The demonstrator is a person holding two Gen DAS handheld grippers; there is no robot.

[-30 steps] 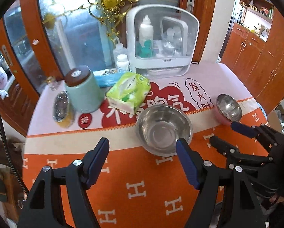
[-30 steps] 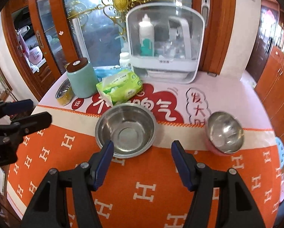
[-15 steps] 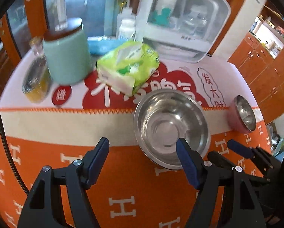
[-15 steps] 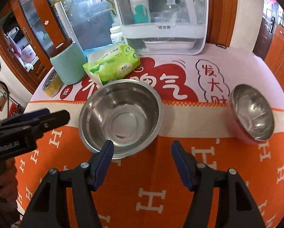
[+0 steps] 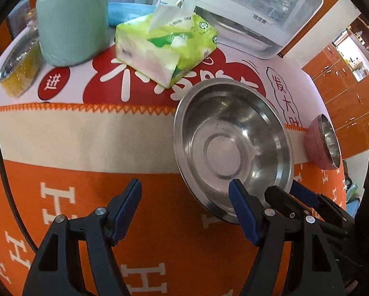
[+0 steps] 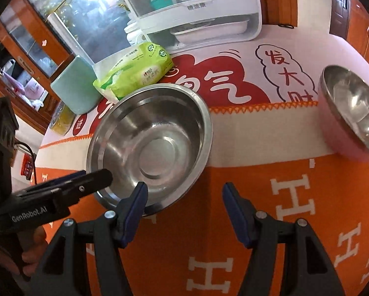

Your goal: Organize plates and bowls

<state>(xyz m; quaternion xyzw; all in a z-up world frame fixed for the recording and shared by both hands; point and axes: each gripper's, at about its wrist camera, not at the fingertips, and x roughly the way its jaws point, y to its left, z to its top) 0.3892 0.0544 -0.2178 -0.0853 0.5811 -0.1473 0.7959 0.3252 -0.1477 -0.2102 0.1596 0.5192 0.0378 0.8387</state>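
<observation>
A large steel bowl (image 5: pixel 224 148) (image 6: pixel 155 148) stands upright on the orange tablecloth. To its right sits a small bowl (image 5: pixel 327 140) (image 6: pixel 352 108), pink outside and steel inside. My left gripper (image 5: pixel 184 185) is open and low over the cloth; its right finger overlaps the big bowl's near rim. My right gripper (image 6: pixel 184 186) is open too, its left finger over the same near rim from the other side. Neither gripper's pads press on anything. Each gripper shows in the other's view: the right gripper (image 5: pixel 295 193) and the left gripper (image 6: pixel 95 175), both at the bowl's near edge.
Behind the bowls lie a green tissue pack (image 5: pixel 167 46) (image 6: pixel 135 71), a pale green canister (image 5: pixel 71 24) (image 6: pixel 73 88), a yellow-banded glass dish (image 5: pixel 19 66) and a white clear-fronted cabinet (image 5: pixel 258 12) (image 6: pixel 196 7). The orange cloth (image 5: pixel 159 222) covers the near table.
Both grippers have dropped toward the table and tilted downward, closing in on the large bowl, which now fills more of each view. Their jaw widths look unchanged. The bowls have not moved.
</observation>
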